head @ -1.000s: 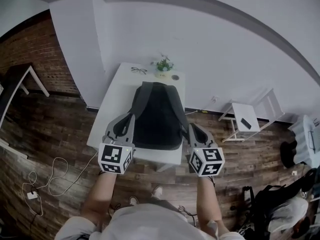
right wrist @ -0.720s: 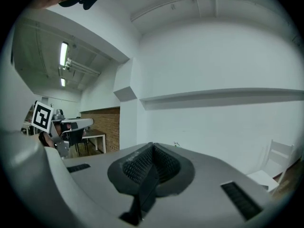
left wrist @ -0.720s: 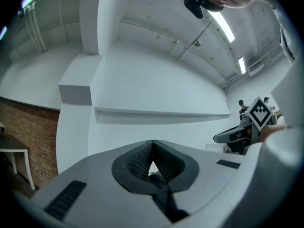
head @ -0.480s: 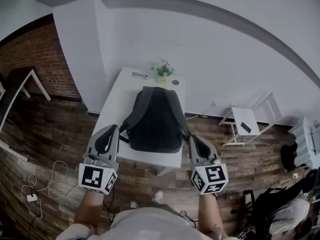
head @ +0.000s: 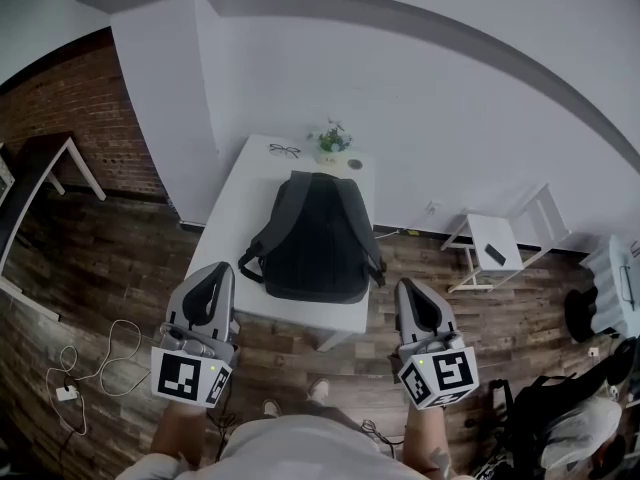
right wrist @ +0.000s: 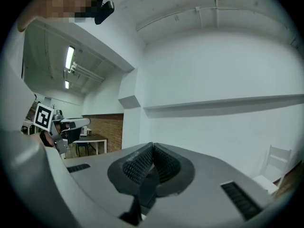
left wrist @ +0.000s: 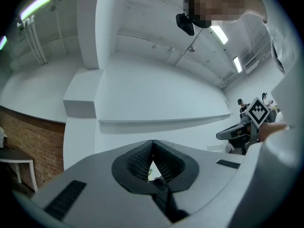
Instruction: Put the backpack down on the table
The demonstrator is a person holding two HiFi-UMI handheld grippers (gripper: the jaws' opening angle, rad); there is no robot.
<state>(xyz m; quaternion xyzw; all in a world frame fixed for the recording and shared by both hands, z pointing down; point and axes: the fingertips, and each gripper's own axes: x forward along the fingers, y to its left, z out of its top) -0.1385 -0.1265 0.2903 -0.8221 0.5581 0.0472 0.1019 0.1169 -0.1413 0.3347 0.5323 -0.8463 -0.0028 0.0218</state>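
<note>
The dark grey backpack [head: 315, 238] lies flat at frame centre on the white table [head: 240, 193], with a strap showing at each side. At lower left, the left gripper [head: 222, 268] has its jaws pressed together on nothing. The right gripper [head: 408, 286] at lower right is the same. Glasses [head: 285, 150] and a small plant [head: 331, 140] sit at the table's far end. A brick wall [head: 70, 118] stands at left and a white chair [head: 495, 240] at right.

Lighting is cool, even and fairly dim, apparently from ceiling tube lights [left wrist: 219, 33] that glare slightly, the white wall [head: 420, 98] reads bright against the dark floor [head: 110, 268], shadows are soft, and fisheye bending marks every view, with black corners in both gripper views.
</note>
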